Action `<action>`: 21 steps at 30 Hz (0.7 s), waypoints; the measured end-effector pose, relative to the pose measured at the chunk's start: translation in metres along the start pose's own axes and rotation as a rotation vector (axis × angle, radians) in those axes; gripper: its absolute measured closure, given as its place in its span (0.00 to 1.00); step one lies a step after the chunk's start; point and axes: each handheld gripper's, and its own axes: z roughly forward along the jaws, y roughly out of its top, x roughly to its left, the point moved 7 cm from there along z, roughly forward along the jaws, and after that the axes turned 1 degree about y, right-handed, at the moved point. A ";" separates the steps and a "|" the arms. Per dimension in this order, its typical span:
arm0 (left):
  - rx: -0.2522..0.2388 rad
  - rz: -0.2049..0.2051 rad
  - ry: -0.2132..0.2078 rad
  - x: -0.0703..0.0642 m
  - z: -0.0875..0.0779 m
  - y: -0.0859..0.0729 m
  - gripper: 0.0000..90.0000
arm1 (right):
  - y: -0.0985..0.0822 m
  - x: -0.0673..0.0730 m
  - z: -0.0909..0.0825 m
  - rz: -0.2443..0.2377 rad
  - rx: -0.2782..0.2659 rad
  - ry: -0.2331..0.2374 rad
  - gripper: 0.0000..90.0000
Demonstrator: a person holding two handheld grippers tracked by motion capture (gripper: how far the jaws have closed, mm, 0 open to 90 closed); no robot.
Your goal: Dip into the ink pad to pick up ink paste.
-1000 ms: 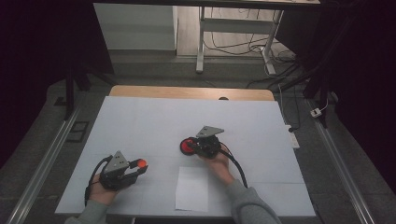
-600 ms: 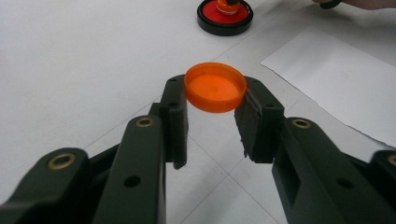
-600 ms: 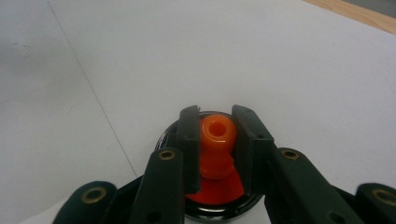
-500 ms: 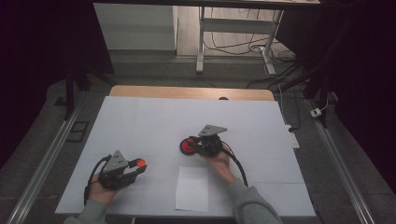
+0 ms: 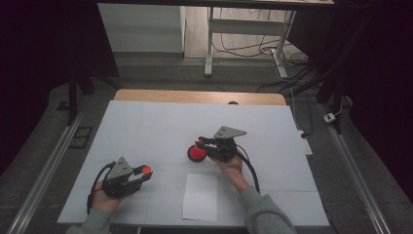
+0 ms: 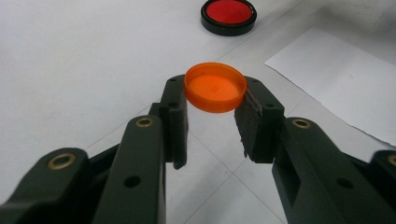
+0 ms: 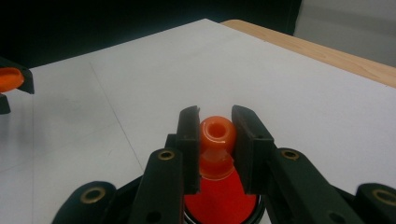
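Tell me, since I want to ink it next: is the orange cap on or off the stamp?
Off. The left claw grips the orange cap by itself, while the right claw holds the stamp over the red ink pad.

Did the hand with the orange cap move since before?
No. The left gripper with the orange cap sits at the same spot left of the white paper sheet in the high view.

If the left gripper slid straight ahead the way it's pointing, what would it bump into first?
Probably the round black-rimmed red pad. The left gripper, shut on an orange plastic cap, points across bare white table towards it. The white paper sheet lies off to the side. Depth is hard to judge, so it might just miss.
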 end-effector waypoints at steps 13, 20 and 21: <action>-0.004 -0.001 0.002 0.002 -0.001 0.000 0.72 | 0.002 0.000 -0.009 0.012 0.009 -0.015 0.80; -0.004 -0.001 0.002 0.001 -0.001 0.000 0.72 | 0.005 0.000 -0.015 0.017 -0.002 -0.017 0.80; -0.003 -0.001 0.001 0.001 -0.001 0.000 0.72 | 0.005 0.000 -0.015 0.018 -0.004 -0.017 0.80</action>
